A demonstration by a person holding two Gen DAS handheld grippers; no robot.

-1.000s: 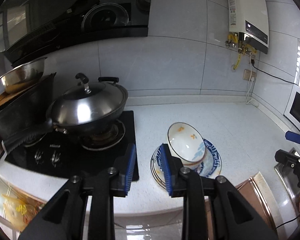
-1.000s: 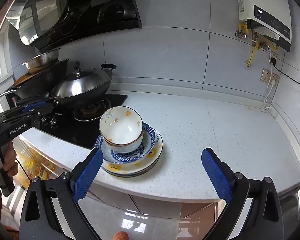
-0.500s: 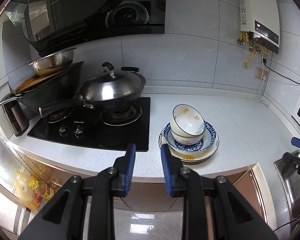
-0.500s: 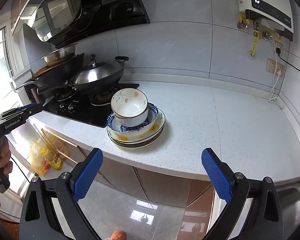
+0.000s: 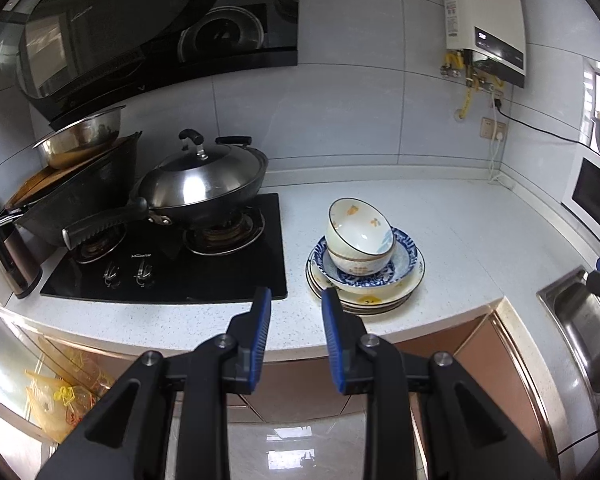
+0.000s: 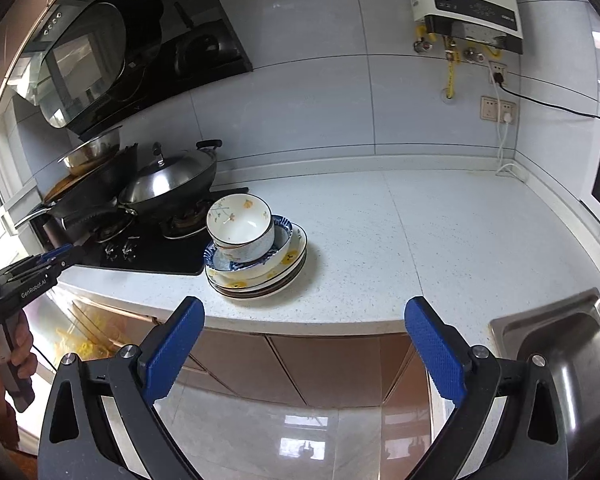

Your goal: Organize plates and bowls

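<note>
A white flower-patterned bowl (image 5: 359, 232) sits tilted on another bowl, inside a blue-rimmed dish (image 5: 406, 258), on a stack of plates (image 5: 364, 300) near the counter's front edge. The stack also shows in the right wrist view (image 6: 256, 276), with the top bowl (image 6: 240, 224). My left gripper (image 5: 294, 312) is open by a narrow gap and empty, held off the counter in front of the stack. My right gripper (image 6: 300, 336) is wide open and empty, held back from the counter edge.
A lidded wok (image 5: 204, 184) sits on the black gas hob (image 5: 180, 268) left of the stack. A steel sink (image 6: 572, 356) lies at the right. A water heater (image 5: 484, 20) hangs on the wall. The white counter (image 6: 440, 232) extends right of the stack.
Both grippers have pulled back and away from the counter; the stack looks smaller and farther. The stack has not moved. The jaws keep the same openings.
</note>
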